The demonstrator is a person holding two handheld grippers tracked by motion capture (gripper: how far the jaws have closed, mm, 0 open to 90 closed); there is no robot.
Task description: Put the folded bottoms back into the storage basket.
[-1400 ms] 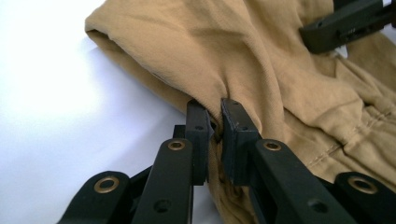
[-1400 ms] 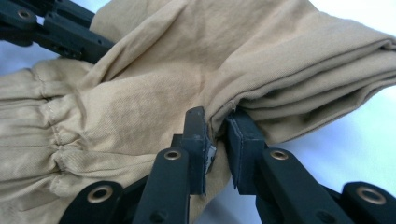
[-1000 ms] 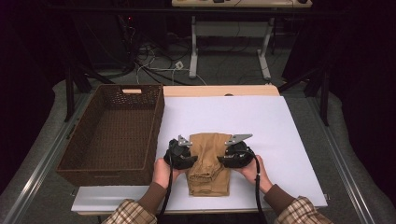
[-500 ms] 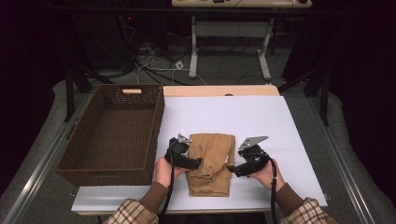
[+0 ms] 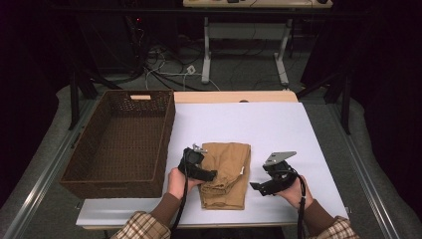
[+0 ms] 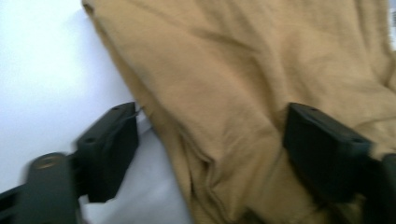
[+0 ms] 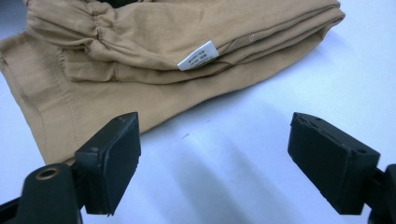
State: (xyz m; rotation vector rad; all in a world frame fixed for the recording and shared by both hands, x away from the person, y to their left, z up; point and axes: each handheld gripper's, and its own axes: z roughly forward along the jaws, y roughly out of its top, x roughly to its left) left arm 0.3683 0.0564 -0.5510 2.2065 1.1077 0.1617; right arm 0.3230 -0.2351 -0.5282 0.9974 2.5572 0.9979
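Folded tan garment lies long axis toward the person; left gripper is nearer, jaws just partly reclosed, open astride its edge. Right gripper, jaws open and empty, is held just beside it.

In your left hand-held gripper view the folded tan garment is blurred and runs past the top, right and bottom edges, hiding the surface beyond the far jaw. In your right hand-held gripper view the garment's white label, ahead of the jaws, carries print too small to read, and the garment's left end is cut off.
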